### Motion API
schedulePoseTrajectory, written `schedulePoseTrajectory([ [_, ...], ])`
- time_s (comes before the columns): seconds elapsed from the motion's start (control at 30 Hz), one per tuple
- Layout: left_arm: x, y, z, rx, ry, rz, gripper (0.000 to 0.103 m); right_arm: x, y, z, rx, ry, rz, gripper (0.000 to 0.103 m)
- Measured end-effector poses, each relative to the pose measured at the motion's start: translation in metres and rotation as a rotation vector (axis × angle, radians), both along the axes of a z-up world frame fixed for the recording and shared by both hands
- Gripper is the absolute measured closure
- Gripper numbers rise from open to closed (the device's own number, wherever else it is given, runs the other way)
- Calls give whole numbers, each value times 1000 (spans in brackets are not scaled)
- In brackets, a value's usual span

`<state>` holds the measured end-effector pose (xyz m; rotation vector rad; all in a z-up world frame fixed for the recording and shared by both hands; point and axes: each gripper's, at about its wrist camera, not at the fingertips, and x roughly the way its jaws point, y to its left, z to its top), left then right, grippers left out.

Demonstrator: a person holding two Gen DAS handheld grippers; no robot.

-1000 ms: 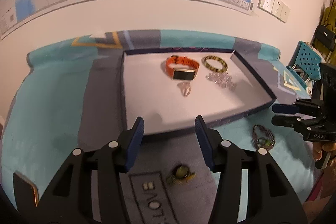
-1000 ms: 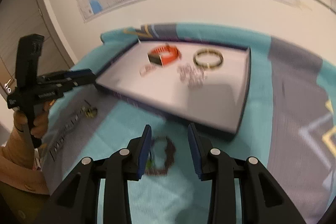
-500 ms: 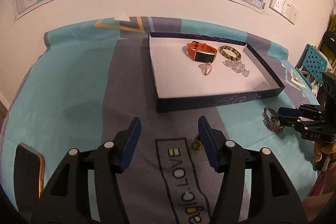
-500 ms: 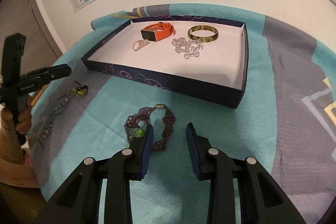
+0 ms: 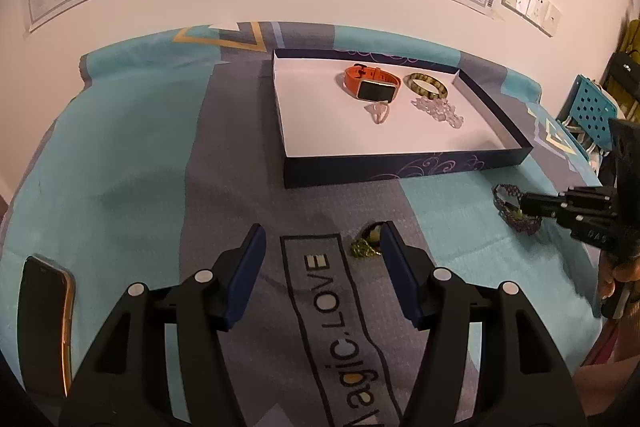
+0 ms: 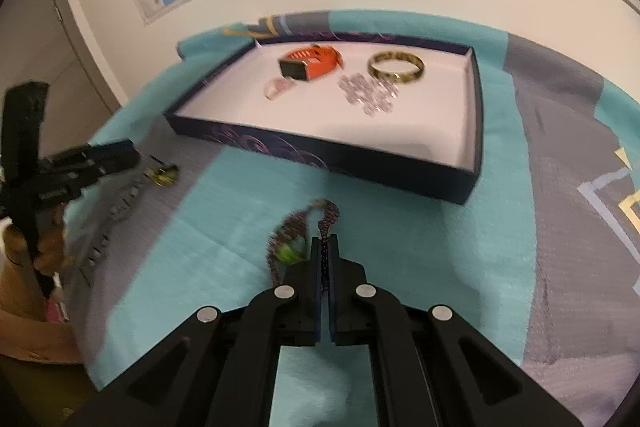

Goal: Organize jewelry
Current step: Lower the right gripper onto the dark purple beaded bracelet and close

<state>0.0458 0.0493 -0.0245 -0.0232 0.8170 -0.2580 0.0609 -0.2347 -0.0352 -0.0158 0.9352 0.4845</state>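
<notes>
Your right gripper [image 6: 325, 247] is clamping its two blue pads together on the dark beaded bracelet [image 6: 298, 233], pinching one strand near the green bead. The bracelet is lying on the turquoise part of the blanket [image 6: 224, 227], just in front of the navy tray [image 6: 328, 157] and apart from it. Its loop is pulled long and narrow, and that long axis is running from your pads away toward the tray's front wall, with the clasp end pointing at the tray.

Your left gripper [image 5: 320, 255] is holding its jaws apart and they are opening; nothing is sitting between the pads. The small green-and-gold piece [image 5: 366, 247] is resting on the grey band of the blanket just beside the inner face of the right-hand finger [image 5: 396, 283]; whether it is touching that finger you cannot tell. It is too small to say which way it is pointing.

Inside the tray, the orange watch [image 5: 370, 83], the olive bangle [image 5: 426, 85], the clear bead string [image 5: 438, 107] and a small pink ring [image 5: 378, 111] are sitting together toward the far side. A phone [image 5: 44, 319] is lying at the left edge of the blanket.
</notes>
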Motion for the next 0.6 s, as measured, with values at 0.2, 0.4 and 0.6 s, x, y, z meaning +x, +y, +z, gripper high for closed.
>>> schedulePoseTrajectory([
  [0.2, -4, -1, 2, -2, -11, -15, 44, -4, 7, 24, 77, -55, 34, 102],
  [0.4, -9, -5, 1, 6, -14, -41, 46, -11, 10, 40, 129, -90, 52, 102],
  [0.6, -14, -12, -2, 24, -14, -74, 47, -16, 8, 48, 148, -112, 55, 102],
])
